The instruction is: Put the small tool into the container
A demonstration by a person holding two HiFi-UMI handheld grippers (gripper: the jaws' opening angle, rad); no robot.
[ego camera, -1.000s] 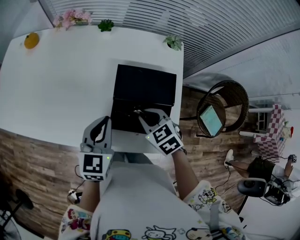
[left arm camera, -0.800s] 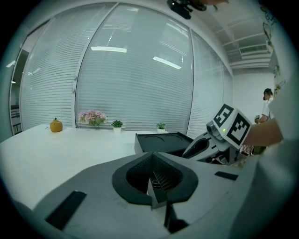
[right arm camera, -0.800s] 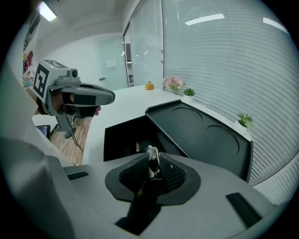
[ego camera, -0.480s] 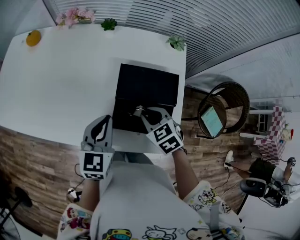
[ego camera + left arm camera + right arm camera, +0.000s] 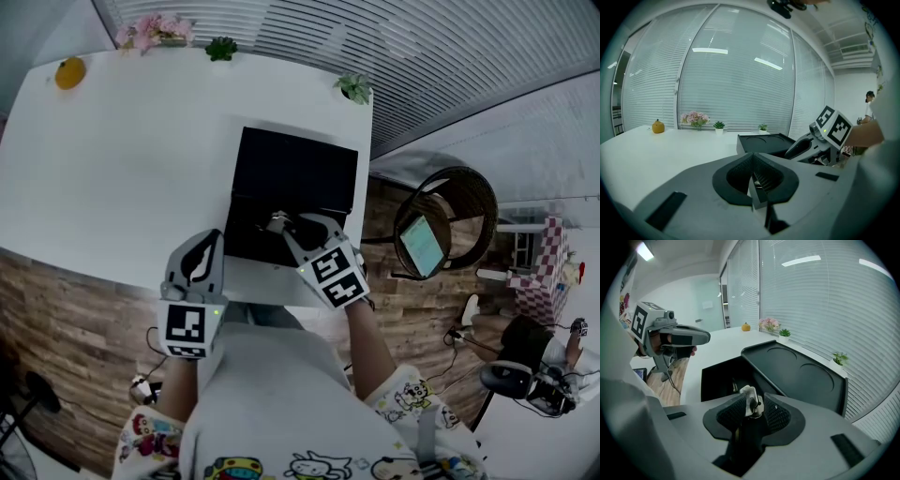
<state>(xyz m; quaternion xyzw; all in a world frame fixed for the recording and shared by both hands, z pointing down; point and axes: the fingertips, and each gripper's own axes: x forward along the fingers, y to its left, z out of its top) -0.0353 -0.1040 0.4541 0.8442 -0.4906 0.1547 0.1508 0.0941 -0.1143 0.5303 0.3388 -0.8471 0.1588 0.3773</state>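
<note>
Left gripper (image 5: 204,246), jaws apparently together, near the torso; right gripper (image 5: 284,228) reaches forward, jaws clamped on small tool (image 5: 750,401)

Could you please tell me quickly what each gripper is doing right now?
Left gripper: closed, holding nothing.
Right gripper: closed on the small tool, over the open container.

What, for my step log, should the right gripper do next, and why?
Probably lower the right gripper a little deeper into the open black container before any release. Its fingers are shut on the small pale tool, which hangs above the container's dark interior, with the lid standing open behind. Letting go from lower down should keep the tool from bouncing out.
</note>
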